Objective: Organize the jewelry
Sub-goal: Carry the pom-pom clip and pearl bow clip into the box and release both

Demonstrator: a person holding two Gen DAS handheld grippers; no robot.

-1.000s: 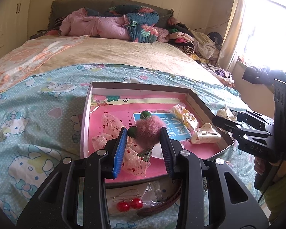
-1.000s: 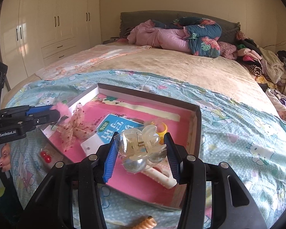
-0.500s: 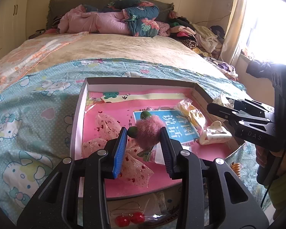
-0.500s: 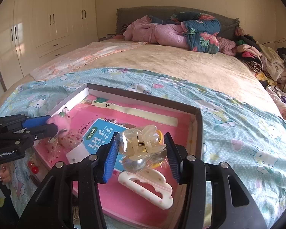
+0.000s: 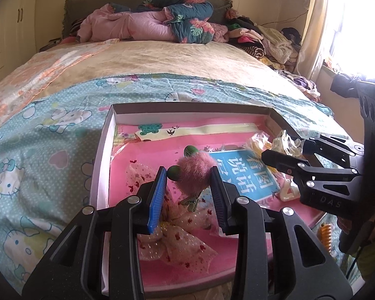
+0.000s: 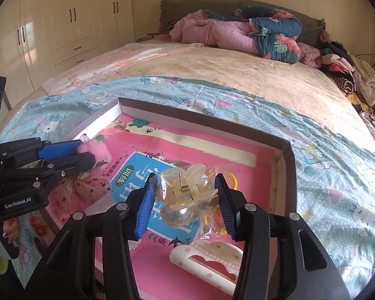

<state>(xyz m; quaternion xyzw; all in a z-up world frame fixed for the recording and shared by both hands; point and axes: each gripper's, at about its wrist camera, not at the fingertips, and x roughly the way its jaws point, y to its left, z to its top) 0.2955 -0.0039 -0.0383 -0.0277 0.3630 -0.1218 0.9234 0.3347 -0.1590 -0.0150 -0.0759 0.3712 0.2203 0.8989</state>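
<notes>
A shallow box (image 5: 105, 135) (image 6: 202, 122) with a pink lining lies on the bed. My left gripper (image 5: 188, 182) (image 6: 70, 153) is shut on a fluffy pink pompom hair clip (image 5: 193, 172) (image 6: 95, 148) with green beads, held over the box's left half. My right gripper (image 6: 183, 197) (image 5: 285, 152) is shut on a clear claw clip in a plastic bag (image 6: 182, 195) (image 5: 286, 142), held over the box's right half. In the box lie a sheer spotted bow (image 5: 177, 240), a blue card (image 6: 137, 182) and a white cloud-shaped clip (image 6: 207, 257).
Red bead earrings (image 6: 36, 225) and an orange spiral hair tie (image 5: 325, 235) lie on the blanket outside the box's near edge. Piled quilts (image 5: 162, 22) and clothes sit at the bed's head. A wardrobe (image 6: 50, 32) stands on the left, and a hand (image 6: 10, 227) holds the left gripper.
Both grippers have moved forward and down over the box, each still holding its clip. The box looks larger and nearer; the red earrings have slipped below the left view.
</notes>
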